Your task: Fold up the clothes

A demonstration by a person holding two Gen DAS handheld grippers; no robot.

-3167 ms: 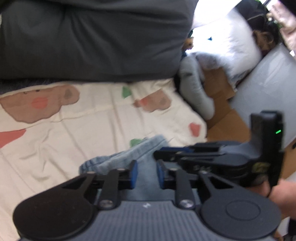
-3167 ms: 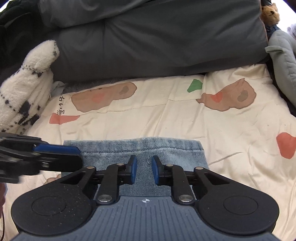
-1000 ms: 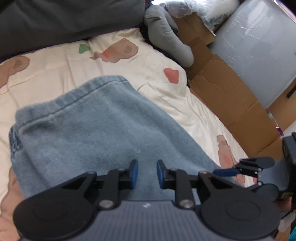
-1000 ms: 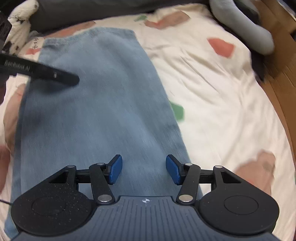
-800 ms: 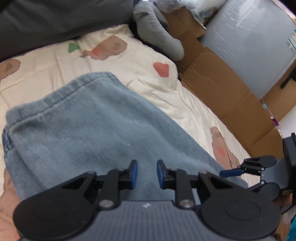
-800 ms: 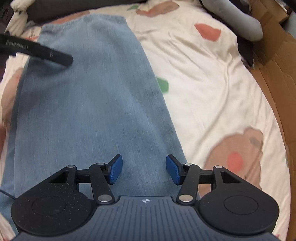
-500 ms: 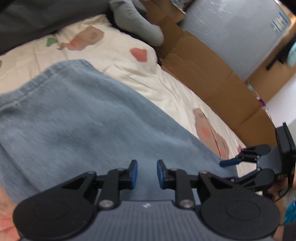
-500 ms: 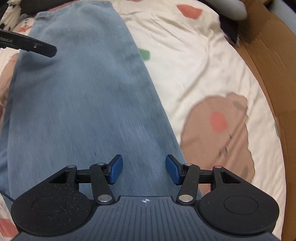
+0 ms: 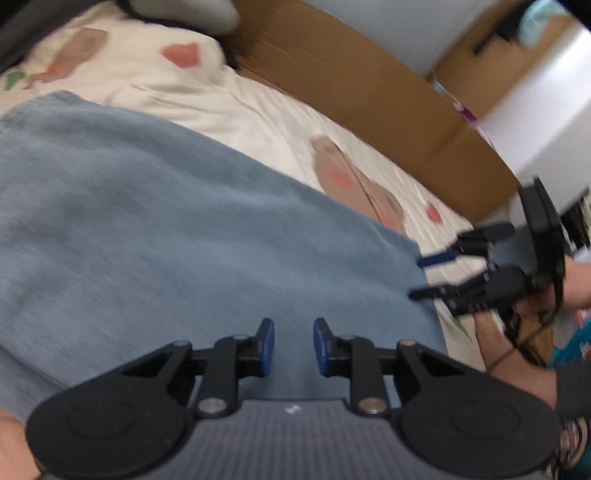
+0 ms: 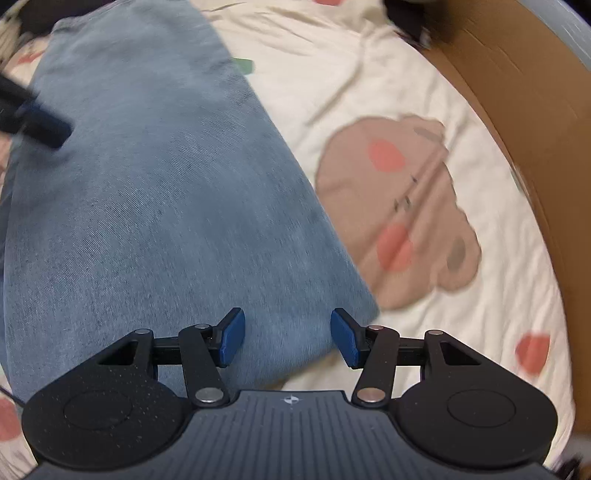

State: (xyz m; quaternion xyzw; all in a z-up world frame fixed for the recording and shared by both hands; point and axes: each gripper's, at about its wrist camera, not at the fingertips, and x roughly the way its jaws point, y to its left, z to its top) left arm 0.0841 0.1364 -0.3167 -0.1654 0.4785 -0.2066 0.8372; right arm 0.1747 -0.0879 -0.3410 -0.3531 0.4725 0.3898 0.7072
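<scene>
Jeans (image 10: 155, 206) lie flat on bedsheet (image 10: 369, 74); right gripper (image 10: 287, 338) open above.

Jeans (image 10: 155, 206) are laid lengthwise on the bedsheet (image 10: 369, 74), stretched from 6 up to 11 o'clock in the right wrist view. A bear print (image 10: 402, 214) is found just beside them at 3 o'clock, with the cardboard (image 10: 524, 92) set beyond it along the bed's edge at 2.

A cream bedsheet (image 10: 406, 74) printed with brown bears spreads ahead of the jaws. Brown cardboard (image 9: 369, 92) lines its far right edge, a pale wall (image 9: 388, 22) beyond.
</scene>
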